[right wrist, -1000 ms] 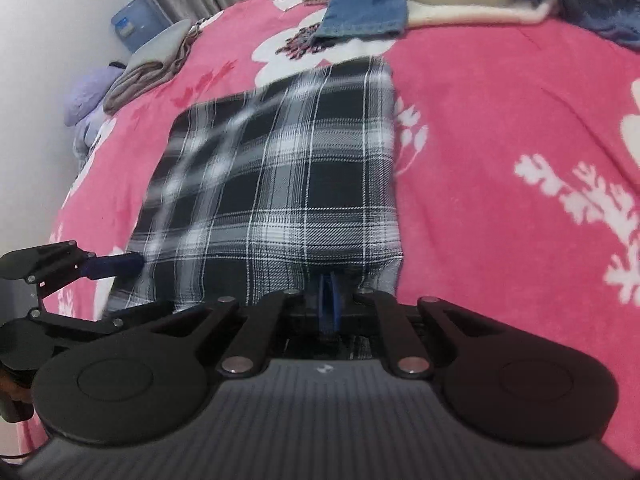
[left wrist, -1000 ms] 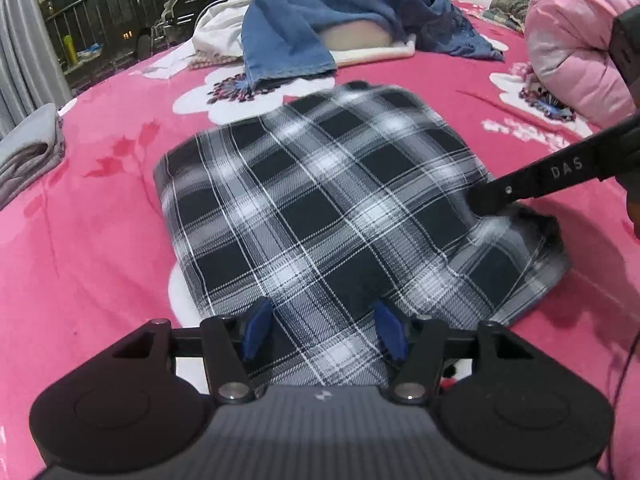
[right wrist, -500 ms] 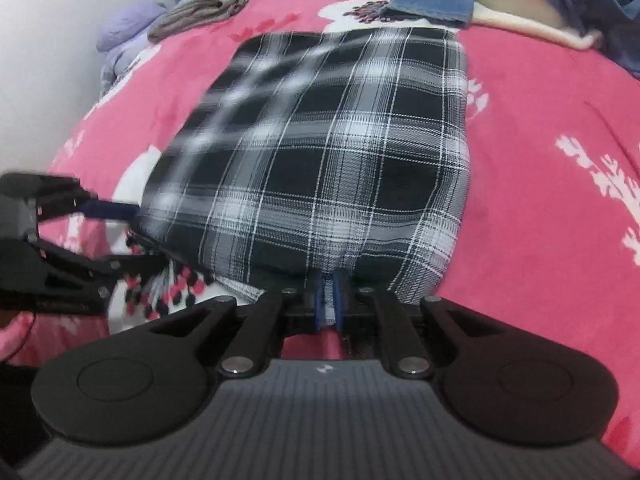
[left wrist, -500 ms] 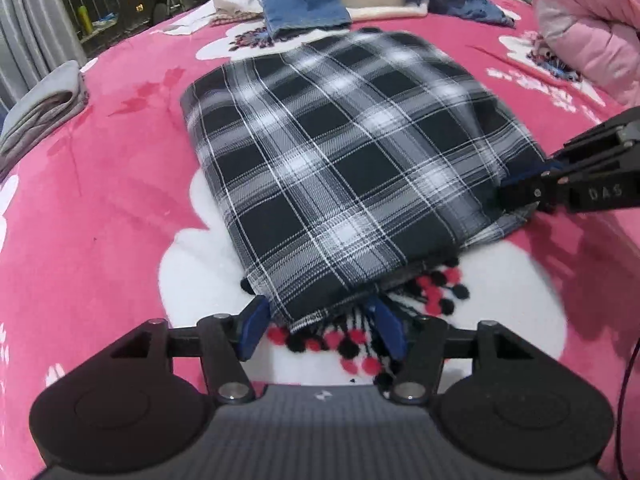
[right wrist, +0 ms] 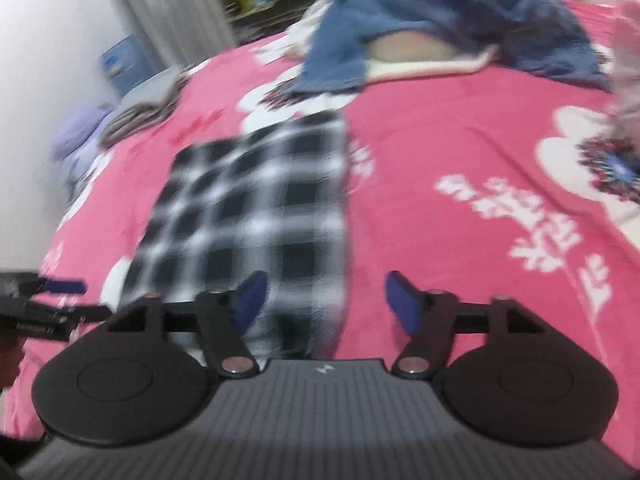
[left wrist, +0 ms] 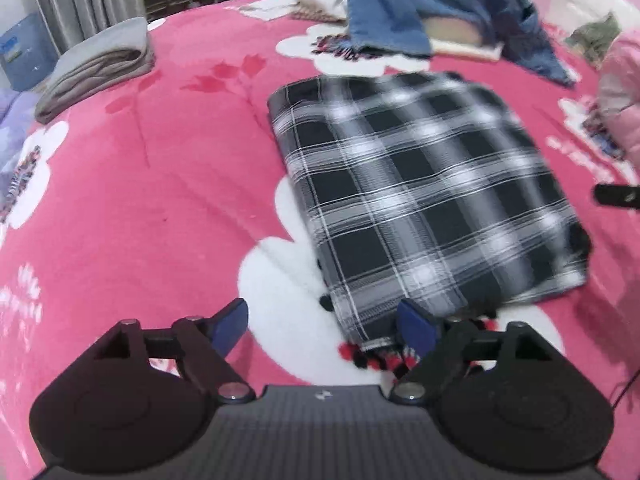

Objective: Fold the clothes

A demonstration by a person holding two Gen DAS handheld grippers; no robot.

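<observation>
The soft, limp black-and-white plaid cloth lay folded on the pink bed; both grippers, left and right, gaped empty; its near hem looked easiest to pinch.

Pink floral bed, folded plaid garment, grey folded cloth, denim heap

The right claw hangs wide apart over the blurred folded plaid garment on the pink blanket.

Left hand-held gripper and right hand-held gripper — both spread wide, gripping nothing.
</observation>
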